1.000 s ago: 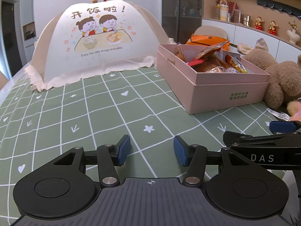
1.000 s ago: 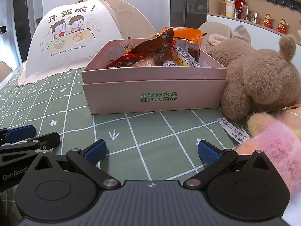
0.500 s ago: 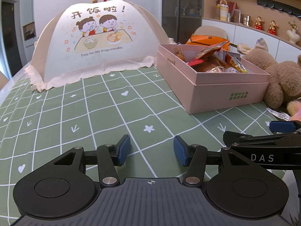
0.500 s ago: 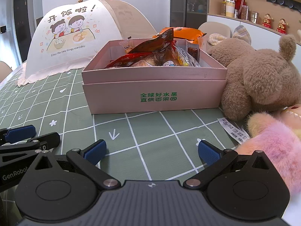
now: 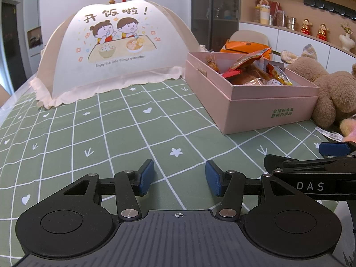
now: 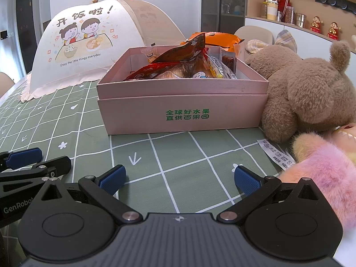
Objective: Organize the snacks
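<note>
On the green tablecloth (image 5: 115,133) with its white grid lines and small heart, star and arrow prints, both grippers are hovering low with nothing between their blue-padded fingers. The left gripper (image 5: 179,176) is holding its jaws apart over bare cloth, and the right gripper (image 6: 179,179) is spreading its jaws wider still, also empty. In the left wrist view, the right gripper's black arm is showing at 3 o'clock; in the right wrist view, the left gripper's arm is lying at 9 o'clock.

The pale pink rectangular cardboard box (image 6: 182,113) with green printed characters is sitting at 12 o'clock from the right gripper and at about 2 o'clock from the left one, well apart from both. Inside it, the crinkly red, orange and yellow snack packets (image 6: 184,66) are piling up above the rim. An orange foil bag (image 6: 220,39) is lying just behind the box.

At 11 o'clock, a white mesh dome food cover (image 5: 115,51) printed with two cartoon children is standing on the cloth. At 2 o'clock in the right wrist view, a brown plush teddy bear (image 6: 311,93) is leaning against the box's side, and a pink and yellow fluffy toy (image 6: 322,173) is lying at 3 o'clock, touching the right gripper's outer finger.
</note>
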`<state>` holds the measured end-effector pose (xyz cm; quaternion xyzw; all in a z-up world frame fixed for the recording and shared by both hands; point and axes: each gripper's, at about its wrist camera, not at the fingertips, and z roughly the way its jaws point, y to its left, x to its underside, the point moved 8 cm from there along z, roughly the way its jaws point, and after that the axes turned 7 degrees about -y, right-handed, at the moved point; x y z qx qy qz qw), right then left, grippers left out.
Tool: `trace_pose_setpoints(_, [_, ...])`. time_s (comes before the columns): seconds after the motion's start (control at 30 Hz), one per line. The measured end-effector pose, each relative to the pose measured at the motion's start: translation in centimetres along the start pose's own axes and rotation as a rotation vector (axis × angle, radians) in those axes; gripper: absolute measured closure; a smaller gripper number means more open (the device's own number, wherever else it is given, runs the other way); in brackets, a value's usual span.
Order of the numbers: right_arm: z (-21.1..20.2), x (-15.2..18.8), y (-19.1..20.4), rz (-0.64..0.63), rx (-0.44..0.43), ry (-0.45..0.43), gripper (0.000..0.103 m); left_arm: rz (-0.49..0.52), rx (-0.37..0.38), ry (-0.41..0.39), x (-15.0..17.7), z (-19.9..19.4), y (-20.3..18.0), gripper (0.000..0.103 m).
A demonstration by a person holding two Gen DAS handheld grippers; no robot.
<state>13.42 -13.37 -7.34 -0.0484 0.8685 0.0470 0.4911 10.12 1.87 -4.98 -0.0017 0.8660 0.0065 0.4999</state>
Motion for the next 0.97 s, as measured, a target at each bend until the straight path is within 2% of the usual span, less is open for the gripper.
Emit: trace_pose_setpoints(0.97, [-0.01,-0.01,0.0,0.0,0.0,0.0,0.0,-0.008,0.005,0.0,-0.02,-0.02,0.09,0.046])
